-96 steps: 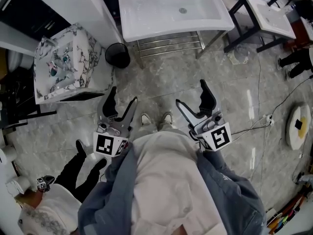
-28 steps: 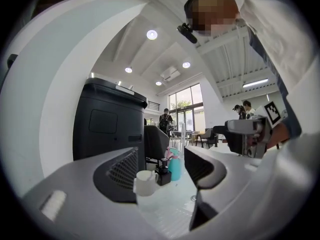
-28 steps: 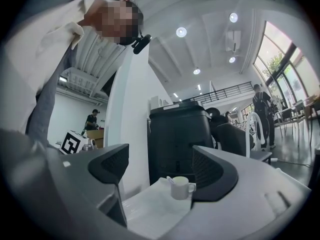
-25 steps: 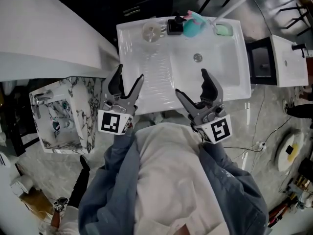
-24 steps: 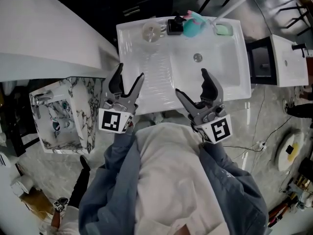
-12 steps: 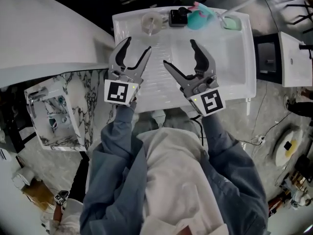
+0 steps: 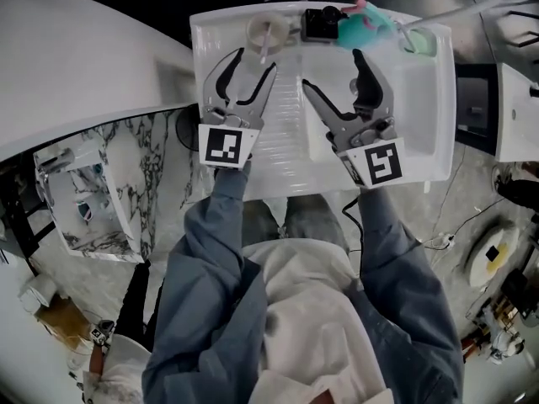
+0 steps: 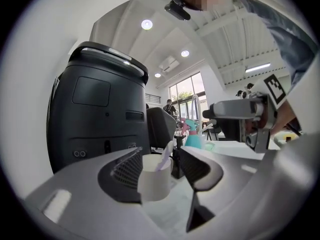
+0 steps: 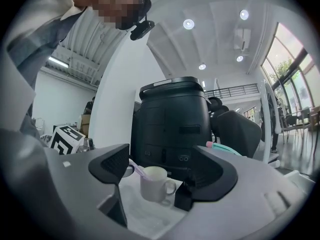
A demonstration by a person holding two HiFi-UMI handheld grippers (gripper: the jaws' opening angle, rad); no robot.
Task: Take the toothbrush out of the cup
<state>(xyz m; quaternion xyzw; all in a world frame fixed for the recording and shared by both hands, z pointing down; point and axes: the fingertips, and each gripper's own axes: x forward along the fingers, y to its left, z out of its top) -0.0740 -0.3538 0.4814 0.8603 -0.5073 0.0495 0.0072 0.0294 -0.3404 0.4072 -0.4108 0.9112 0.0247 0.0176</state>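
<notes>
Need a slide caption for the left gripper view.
Open left claw frames the white ceramic cup with a pale toothbrush leaning inside.

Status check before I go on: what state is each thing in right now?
cup: upright on the sink's back ledge, toothbrush inside.
toothbrush: leaning in the cup, not gripped.
left gripper: open, empty, cup ahead of its jaws.
right gripper: open, empty.

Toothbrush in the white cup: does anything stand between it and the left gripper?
Nothing visible does. The fingers of the left gripper are apart, and the toothbrush leans out of the cup straight ahead of their gap, over bare sink surface. The black box stands beside the cup, outside the path.
</notes>
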